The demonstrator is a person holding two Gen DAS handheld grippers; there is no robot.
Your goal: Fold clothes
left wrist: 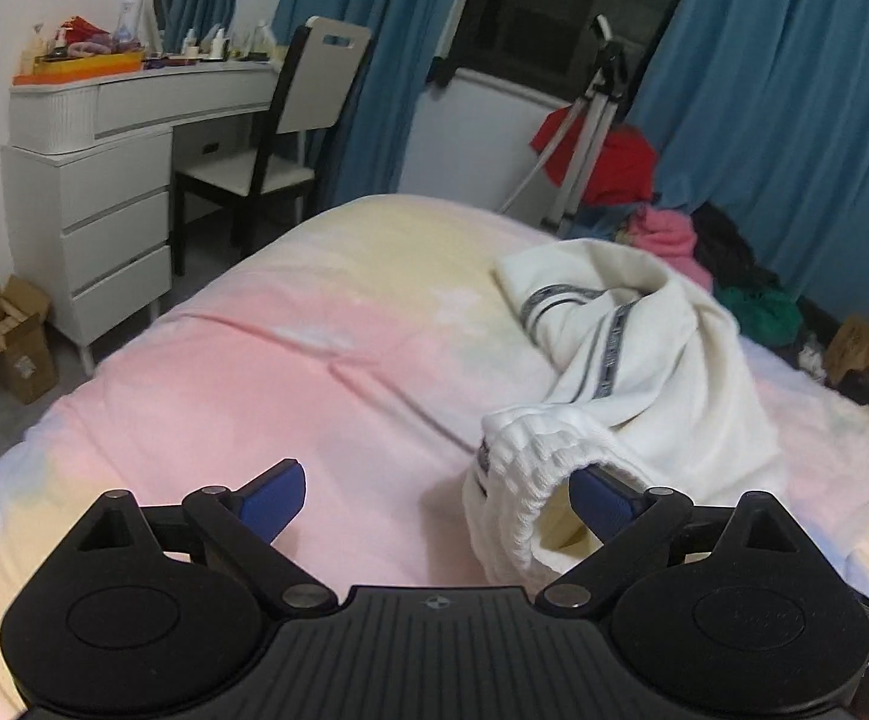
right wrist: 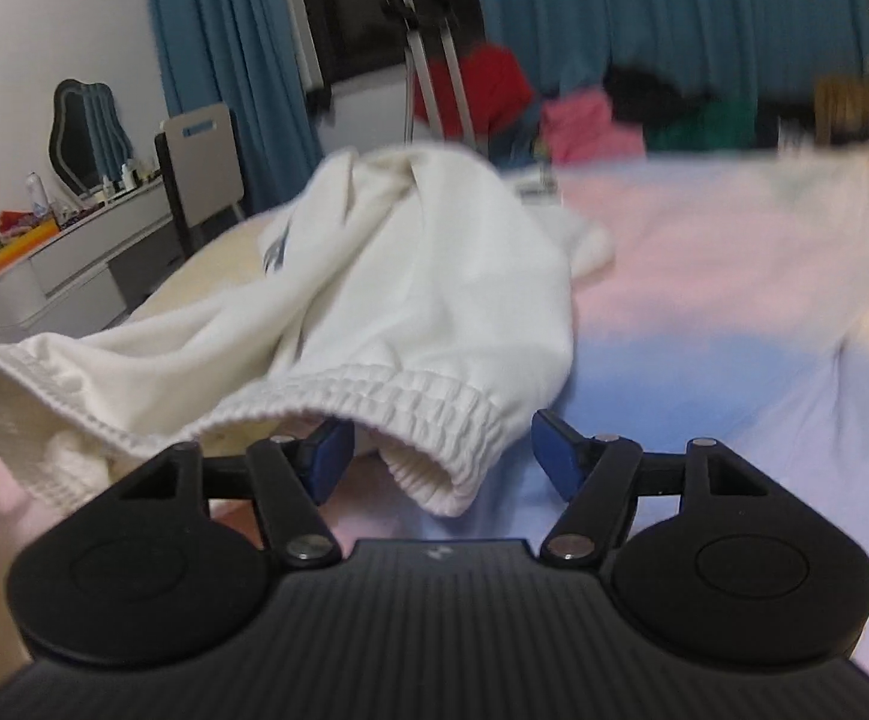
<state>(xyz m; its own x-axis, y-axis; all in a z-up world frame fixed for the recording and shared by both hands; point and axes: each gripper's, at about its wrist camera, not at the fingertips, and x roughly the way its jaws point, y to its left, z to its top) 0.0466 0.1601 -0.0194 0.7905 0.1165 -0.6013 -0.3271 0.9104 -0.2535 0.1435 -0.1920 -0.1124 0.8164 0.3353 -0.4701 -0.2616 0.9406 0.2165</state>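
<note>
The left gripper [left wrist: 437, 501] stands spread wide; the elastic waistband of the white garment [left wrist: 644, 360] drapes over its right finger [left wrist: 599, 501], while the other finger is bare above the pink bedspread [left wrist: 254, 360]. The right gripper [right wrist: 440, 456] is also parted, with the ribbed waistband [right wrist: 410, 414] lying between its 2 fingers, unpinched. The garment lies crumpled on the bed.

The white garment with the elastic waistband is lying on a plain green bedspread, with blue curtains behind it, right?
Not quite. The white garment lies on a pastel pink, yellow and blue bedspread, not green. The left wrist view shows it. The curtains are blue.
</note>
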